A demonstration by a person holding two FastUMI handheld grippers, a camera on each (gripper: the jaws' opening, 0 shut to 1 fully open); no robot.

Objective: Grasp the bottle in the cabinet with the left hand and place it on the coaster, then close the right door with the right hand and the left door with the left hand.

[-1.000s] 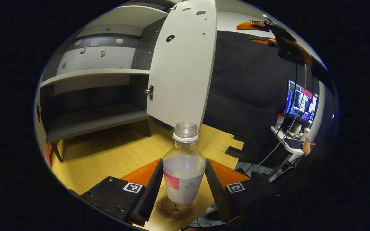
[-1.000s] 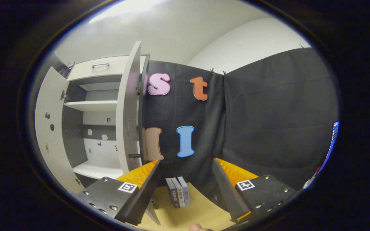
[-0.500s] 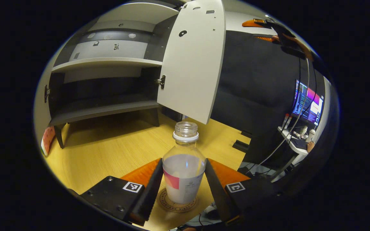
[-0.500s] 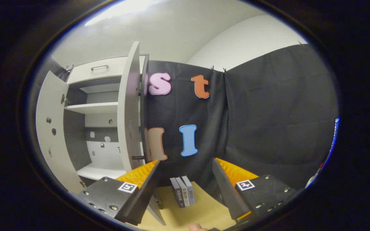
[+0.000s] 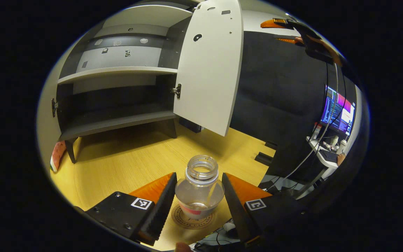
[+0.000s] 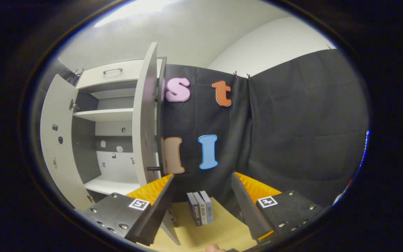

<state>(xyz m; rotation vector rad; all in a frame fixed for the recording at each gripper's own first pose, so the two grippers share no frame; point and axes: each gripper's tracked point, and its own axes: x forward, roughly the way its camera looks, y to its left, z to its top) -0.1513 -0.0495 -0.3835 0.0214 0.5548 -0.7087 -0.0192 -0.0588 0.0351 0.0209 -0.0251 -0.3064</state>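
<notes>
Two fingers of the left gripper flank the bottle in the left gripper view, spread a bit wider than it; whether the pads touch the plastic, cannot tell. Bottle is clear, uncapped, upright, standing on the round coaster on the yellow wooden table, near the table's front edge. Cabinet sits behind on the table with dark, bare lower shelves. Right door swung out toward the camera, wide open. Right gripper is high up at top right, held by a hand. Monitor and a cluttered small desk far right.

Right gripper view: right gripper fingers parted wide, holding nothing, in the air. Cabinet at left with both doors open: left door swung out, right door edge-on. Three books stand upright on the table against the black cloth wall, seen between the fingers.
</notes>
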